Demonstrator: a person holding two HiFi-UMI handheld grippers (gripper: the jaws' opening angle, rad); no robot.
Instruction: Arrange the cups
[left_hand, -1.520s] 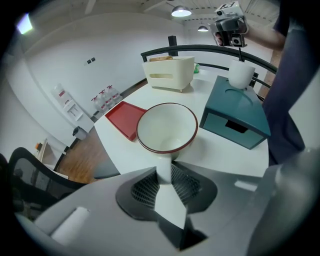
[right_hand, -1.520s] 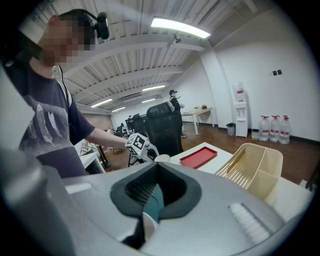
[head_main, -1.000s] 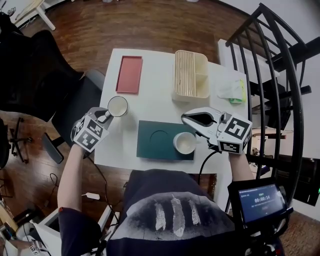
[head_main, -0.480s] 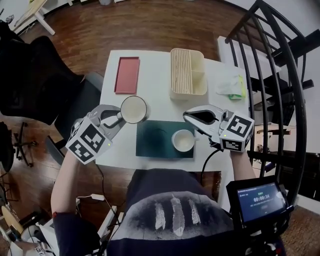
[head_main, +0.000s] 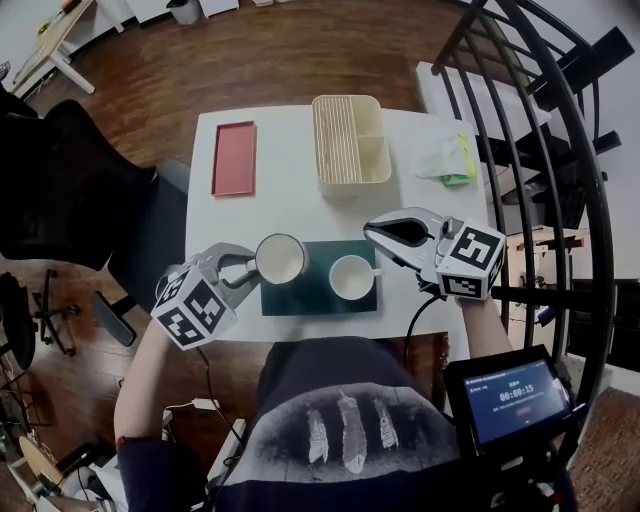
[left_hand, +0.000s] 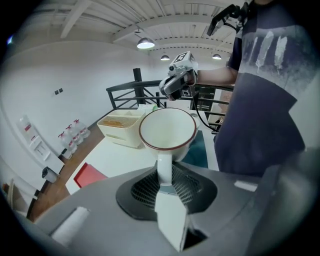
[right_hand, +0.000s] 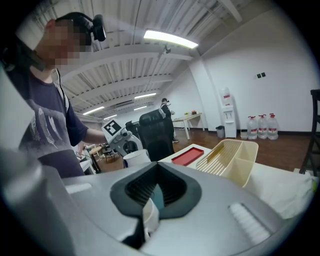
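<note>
Basically the step in hand looks like getting the second cup onto the mat. The left gripper (head_main: 243, 268) has its jaws pinched narrow on the handle of a white cup (head_main: 281, 259), which sticks straight out ahead of the jaws, over the edge of the dark green mat (head_main: 308, 296) nearest that gripper. Can't tell if it's touching down yet or just above. The other cup (head_main: 352, 277) already sits on the mat, on the far side of the held one from the left gripper. The right gripper (head_main: 372, 234) has its jaws closed together with nothing in them and hangs just beside that other cup. Next move is probably to lower the held cup onto the free half of the mat without bumping its neighbour, then let go of the handle. It's all on a small white table (head_main: 290, 205), with a red tray (head_main: 234, 158) and a cream rack (head_main: 350, 142) further out beyond the grippers. The room has a wood floor (head_main: 300, 50), a black chair (head_main: 70, 190) outboard of the left gripper and a black railing (head_main: 560, 150) outboard of the right.
</note>
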